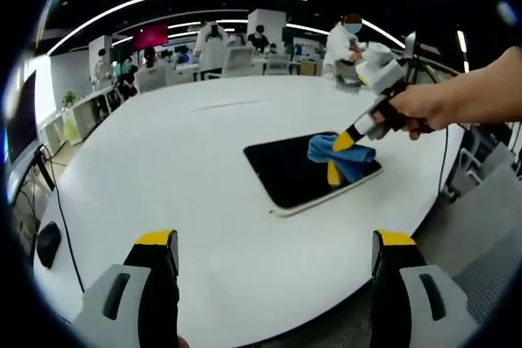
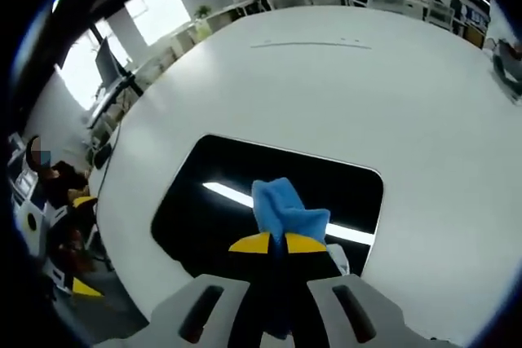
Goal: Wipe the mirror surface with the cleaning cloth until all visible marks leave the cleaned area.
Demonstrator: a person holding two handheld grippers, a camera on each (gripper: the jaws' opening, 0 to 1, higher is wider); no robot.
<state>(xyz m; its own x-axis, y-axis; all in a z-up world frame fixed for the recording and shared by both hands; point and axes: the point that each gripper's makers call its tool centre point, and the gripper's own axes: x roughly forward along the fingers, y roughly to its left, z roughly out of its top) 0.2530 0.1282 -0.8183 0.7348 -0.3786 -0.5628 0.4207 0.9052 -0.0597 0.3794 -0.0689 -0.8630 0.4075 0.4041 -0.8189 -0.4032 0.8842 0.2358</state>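
Note:
A dark rectangular mirror (image 1: 285, 173) (image 2: 228, 193) lies flat on the white round table (image 1: 179, 160) (image 2: 342, 95). A blue cleaning cloth (image 1: 347, 155) (image 2: 281, 209) rests on the mirror's right part, pinched between yellow-tipped jaws. My right gripper (image 2: 277, 244) (image 1: 338, 156) is shut on the cloth and presses it on the glass; a hand (image 1: 432, 107) holds it from the right. My left gripper (image 1: 277, 242) hovers open above the table's near edge, well short of the mirror, with nothing between its fingers.
Desks, chairs and several people (image 1: 347, 38) fill the office beyond the table's far edge. A monitor (image 1: 20, 116) and cables stand to the left. A chair (image 1: 481, 160) sits by the right rim. Ceiling lights reflect in the mirror.

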